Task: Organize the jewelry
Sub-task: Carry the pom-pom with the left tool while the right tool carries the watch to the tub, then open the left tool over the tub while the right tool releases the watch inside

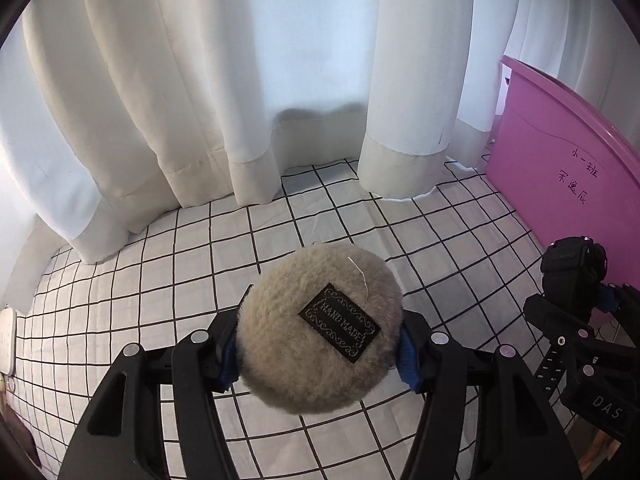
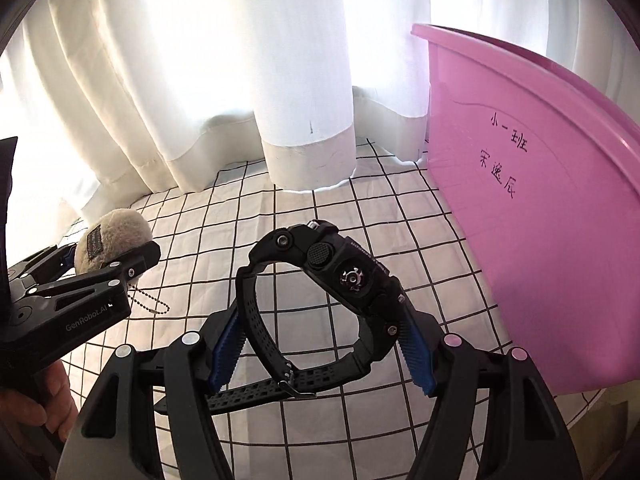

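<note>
white curtains [image 1: 200,80] hang down to a white cloth with a black grid [image 1: 320,216], and a pink bin [image 1: 560,160] with handwriting stands at the right. from the left wrist, the left gripper [image 1: 320,346] has its blue pads squeezed on a round fluffy beige pouch [image 1: 316,332] with a black "hand made" label, held above the cloth. from the right wrist, the right gripper [image 2: 320,344] clamps a black wristwatch [image 2: 320,300] by strap and case, near the bin. the pouch shows again at the left, a bead chain [image 2: 150,300] dangling under it.
</note>
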`<control>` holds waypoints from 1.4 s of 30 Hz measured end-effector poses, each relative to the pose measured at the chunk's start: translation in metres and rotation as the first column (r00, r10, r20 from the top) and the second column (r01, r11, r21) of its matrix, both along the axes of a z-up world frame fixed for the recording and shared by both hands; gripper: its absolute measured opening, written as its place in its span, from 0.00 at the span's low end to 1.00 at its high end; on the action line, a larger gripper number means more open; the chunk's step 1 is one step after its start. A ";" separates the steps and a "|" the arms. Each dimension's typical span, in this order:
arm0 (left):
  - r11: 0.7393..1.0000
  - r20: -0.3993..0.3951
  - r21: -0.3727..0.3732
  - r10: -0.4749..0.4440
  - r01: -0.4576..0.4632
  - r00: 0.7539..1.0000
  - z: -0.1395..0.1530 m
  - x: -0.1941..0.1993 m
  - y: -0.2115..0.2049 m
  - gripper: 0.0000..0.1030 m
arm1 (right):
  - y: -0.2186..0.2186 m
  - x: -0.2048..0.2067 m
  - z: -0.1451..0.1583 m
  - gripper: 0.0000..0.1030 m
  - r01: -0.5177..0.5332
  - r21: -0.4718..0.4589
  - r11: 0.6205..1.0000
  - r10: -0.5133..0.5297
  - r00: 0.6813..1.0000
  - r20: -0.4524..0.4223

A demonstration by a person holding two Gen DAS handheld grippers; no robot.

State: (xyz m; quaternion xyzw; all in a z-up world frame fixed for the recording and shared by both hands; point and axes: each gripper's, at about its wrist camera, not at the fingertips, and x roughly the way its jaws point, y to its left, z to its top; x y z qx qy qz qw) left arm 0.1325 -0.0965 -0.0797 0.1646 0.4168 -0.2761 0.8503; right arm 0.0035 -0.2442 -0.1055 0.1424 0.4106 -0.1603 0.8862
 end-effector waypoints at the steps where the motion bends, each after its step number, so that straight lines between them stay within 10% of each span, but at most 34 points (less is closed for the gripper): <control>1: 1.000 0.013 -0.003 0.004 -0.004 1.000 0.006 -0.002 0.003 0.57 | 0.004 -0.005 0.011 0.64 -0.010 -0.007 1.000 0.010 1.000 0.011; 10: 0.998 0.129 -0.067 0.028 -0.019 0.991 0.092 -0.023 0.006 0.57 | 0.008 -0.030 0.091 0.64 -0.062 -0.088 0.994 0.074 0.986 0.149; 22: 0.969 0.246 -0.198 -0.098 0.149 0.964 0.170 -0.078 -0.096 0.57 | -0.066 -0.093 0.170 0.64 0.070 -0.192 0.979 -0.015 0.962 0.274; 42: 0.978 0.013 -0.061 -0.201 0.202 0.979 0.106 -0.112 -0.270 0.59 | -0.219 -0.130 0.120 0.64 0.236 -0.065 0.970 -0.232 0.970 0.072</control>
